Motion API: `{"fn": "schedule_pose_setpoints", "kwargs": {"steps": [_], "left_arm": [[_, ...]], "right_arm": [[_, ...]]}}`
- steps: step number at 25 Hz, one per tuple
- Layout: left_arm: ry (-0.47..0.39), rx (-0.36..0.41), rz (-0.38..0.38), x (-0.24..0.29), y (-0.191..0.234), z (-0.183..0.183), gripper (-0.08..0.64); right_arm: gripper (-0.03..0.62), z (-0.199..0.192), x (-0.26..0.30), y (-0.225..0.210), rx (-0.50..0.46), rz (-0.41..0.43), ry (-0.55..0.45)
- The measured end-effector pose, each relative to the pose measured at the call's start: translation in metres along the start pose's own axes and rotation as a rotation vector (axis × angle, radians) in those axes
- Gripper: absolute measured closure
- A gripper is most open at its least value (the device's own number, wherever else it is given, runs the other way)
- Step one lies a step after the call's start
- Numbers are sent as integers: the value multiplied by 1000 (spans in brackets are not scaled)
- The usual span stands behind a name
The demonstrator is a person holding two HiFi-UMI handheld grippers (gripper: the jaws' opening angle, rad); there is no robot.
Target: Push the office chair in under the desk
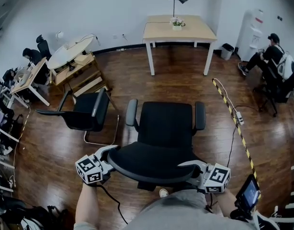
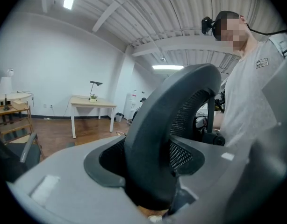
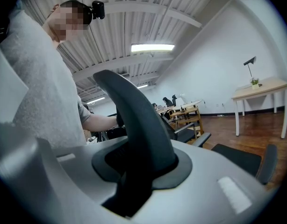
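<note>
Black mesh-backed office chair [image 1: 163, 128] stands well short of the pale wooden worktop [image 1: 179, 30], seat facing it. Left gripper [image 1: 110, 153] and right gripper [image 1: 189, 169] each clamp its curved backrest rim, one per side. Risk: an uneven push swivels it off line, into the worktop's legs.

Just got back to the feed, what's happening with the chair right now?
A person stands behind the office chair with the left tool and right tool each clamped on the top of its backrest. The desk stands well ahead across the floor, so the chair is not yet under it.
</note>
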State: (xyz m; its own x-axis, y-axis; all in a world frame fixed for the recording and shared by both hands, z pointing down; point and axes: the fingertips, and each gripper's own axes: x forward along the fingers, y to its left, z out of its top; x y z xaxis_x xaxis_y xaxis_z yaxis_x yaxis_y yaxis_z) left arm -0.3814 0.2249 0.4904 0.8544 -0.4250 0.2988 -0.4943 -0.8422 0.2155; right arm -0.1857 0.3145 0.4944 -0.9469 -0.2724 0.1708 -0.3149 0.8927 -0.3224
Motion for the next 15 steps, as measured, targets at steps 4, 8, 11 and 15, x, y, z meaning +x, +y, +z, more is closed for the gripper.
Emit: {"fn": "schedule_pose_setpoints", "kwargs": {"steps": [4,8,11,15], "left_arm": [[12,6,-38,17,13,9,313],[19,0,-52,31,26,14,321],[10,-4,-45,43,37,19,319],[17,-9,-53,62,52,29,321]], "right_arm": [[471,8,0,-23,-4,-8,-10],[469,14,1,-44,-4,-16,-19],[469,18,-1,-61,-2,-16,-24],[471,27,-4,-86,2,-9,-25]]}}
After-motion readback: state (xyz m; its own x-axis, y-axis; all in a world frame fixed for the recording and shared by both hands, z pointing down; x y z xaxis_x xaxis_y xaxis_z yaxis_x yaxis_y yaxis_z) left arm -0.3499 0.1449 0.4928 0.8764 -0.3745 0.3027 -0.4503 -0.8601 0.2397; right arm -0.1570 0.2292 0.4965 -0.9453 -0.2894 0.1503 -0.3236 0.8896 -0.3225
